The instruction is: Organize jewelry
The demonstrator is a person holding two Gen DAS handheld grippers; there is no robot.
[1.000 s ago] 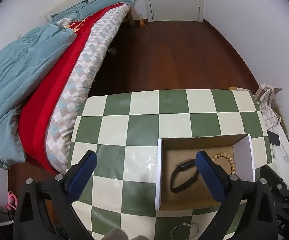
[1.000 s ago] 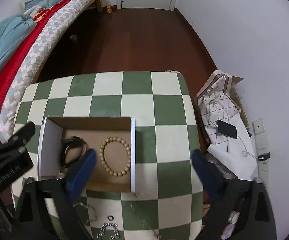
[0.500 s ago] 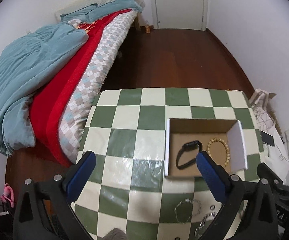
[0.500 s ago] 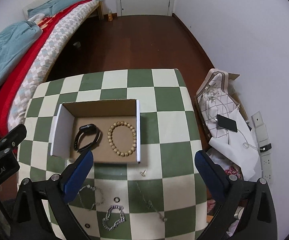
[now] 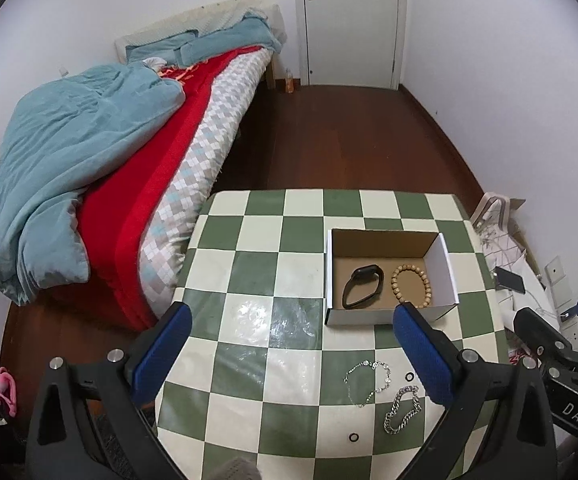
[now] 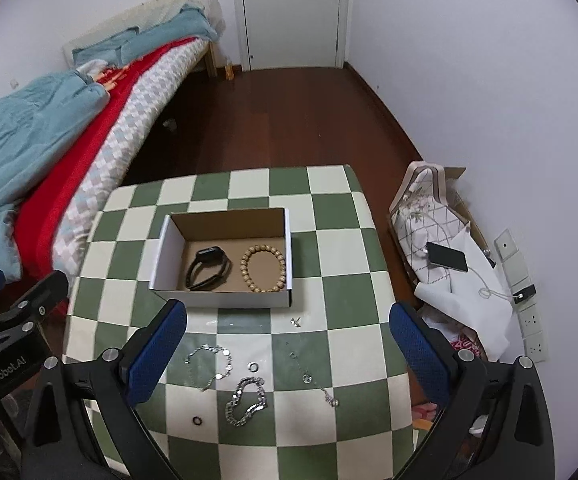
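Both claws spread wide, apparently empty.

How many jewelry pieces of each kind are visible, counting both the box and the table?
Smart band, in the cardboard box: 1
Wooden bead bracelet, in the box: 1
Silver chains on the checkered table: 3
Small rings: 2
Small stud-like piece, kind unclear: 1
Total: 8

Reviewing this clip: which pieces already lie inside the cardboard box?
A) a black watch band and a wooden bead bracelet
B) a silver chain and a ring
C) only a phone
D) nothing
A: the right wrist view shows the black watch band and the wooden bead bracelet on the floor of the cardboard box; the chains lie outside on the table.
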